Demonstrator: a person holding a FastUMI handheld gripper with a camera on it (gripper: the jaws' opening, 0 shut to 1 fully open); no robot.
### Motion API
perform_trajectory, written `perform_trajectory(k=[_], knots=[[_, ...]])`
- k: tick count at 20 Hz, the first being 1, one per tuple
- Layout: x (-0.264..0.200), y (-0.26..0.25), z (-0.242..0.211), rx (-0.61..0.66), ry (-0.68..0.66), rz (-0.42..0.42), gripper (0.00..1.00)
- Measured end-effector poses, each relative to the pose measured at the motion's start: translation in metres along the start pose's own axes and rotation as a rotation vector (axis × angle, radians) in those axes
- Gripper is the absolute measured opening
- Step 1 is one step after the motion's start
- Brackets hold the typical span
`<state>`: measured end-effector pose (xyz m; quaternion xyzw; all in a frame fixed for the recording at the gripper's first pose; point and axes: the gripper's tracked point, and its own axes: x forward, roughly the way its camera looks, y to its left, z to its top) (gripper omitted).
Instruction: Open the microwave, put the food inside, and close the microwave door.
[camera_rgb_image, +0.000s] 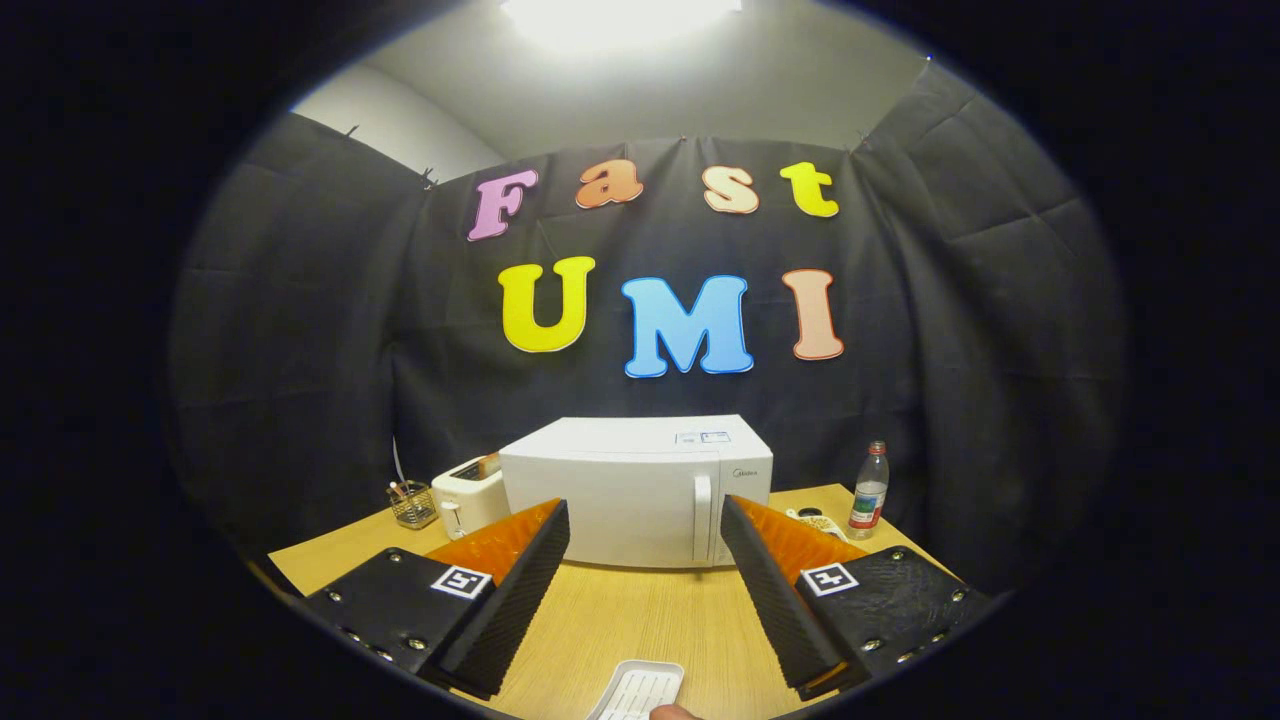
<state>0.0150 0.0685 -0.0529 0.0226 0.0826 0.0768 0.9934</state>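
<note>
The tongs (645, 530) are hovering wide open above the wooden tabletop (640, 615), gripping nothing. Beyond the fingertips, the white microwave (640, 490) is sitting with its door shut and its handle facing the fingers. A white tray (637, 690) holding the food is lying between the fingers, close to the camera. A toaster (470, 495) and a wire basket (412, 503) are standing just beside the microwave on one side, a plastic bottle (869, 490) on the other.
</note>
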Motion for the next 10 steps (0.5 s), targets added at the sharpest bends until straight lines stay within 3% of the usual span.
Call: perform_trajectory(k=[10], knots=[[-0.004, -0.011, 0.005, 0.013, -0.018, 0.005, 0.97]])
